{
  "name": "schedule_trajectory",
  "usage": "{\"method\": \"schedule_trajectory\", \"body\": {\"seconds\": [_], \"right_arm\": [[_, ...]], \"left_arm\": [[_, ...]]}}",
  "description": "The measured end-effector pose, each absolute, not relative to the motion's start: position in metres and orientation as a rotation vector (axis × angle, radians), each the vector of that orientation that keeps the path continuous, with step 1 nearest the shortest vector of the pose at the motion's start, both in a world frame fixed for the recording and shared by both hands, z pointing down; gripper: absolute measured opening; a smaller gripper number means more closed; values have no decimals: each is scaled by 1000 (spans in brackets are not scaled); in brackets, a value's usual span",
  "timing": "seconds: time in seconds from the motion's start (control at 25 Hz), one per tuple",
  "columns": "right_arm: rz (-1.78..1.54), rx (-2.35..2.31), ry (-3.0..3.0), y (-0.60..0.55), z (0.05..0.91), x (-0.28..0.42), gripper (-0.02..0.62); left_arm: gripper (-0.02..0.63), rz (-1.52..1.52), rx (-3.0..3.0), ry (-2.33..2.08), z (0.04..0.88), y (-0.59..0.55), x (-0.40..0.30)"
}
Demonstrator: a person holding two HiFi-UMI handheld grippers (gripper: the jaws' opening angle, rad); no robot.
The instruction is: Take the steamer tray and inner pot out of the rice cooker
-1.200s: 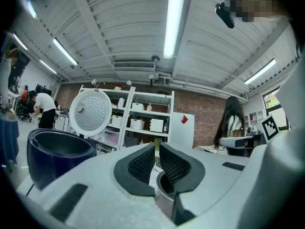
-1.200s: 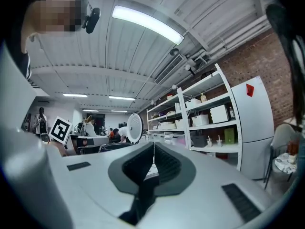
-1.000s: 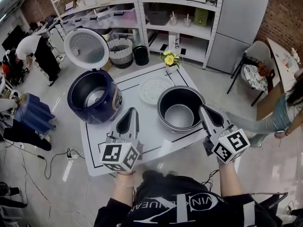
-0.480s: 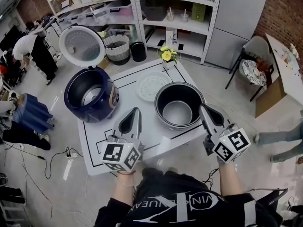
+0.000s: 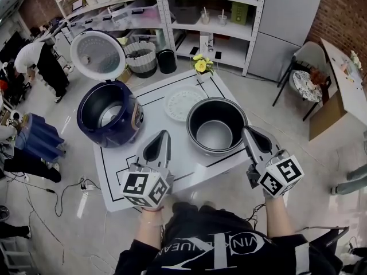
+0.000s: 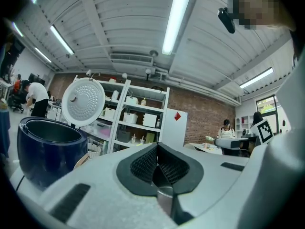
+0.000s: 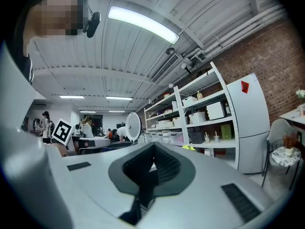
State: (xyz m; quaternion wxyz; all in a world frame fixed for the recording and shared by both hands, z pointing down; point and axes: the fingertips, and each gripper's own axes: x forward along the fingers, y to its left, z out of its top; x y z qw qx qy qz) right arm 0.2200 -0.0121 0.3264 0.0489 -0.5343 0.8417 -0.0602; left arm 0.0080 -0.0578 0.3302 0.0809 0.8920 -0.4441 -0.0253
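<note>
The dark blue rice cooker stands at the table's left with its round lid tipped up, and its cavity shows no pot. The black inner pot sits on the table at the right. The white perforated steamer tray lies flat just behind the pot. My left gripper hovers over the table's near edge, shut and empty, between cooker and pot. My right gripper is shut and empty beside the pot's right rim. In the left gripper view the cooker and its lid show beyond the shut left gripper.
The small white table carries black line markings and yellow flowers at its far corner. Behind it stand white shelving and a grey cabinet. A chair stands at the right, a blue bin and a person at the left.
Both grippers have kept their places over the table's near edge. A person at the right edge has walked almost out of the head view.
</note>
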Motion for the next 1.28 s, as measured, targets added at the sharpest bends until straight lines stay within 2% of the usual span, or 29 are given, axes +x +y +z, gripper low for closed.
{"method": "schedule_trajectory", "body": {"seconds": [1.28], "right_arm": [[-250,-1624,2591,-21,344,216,-2]], "left_arm": [[11,-44,2638,-1358,336,-62,-2]]}}
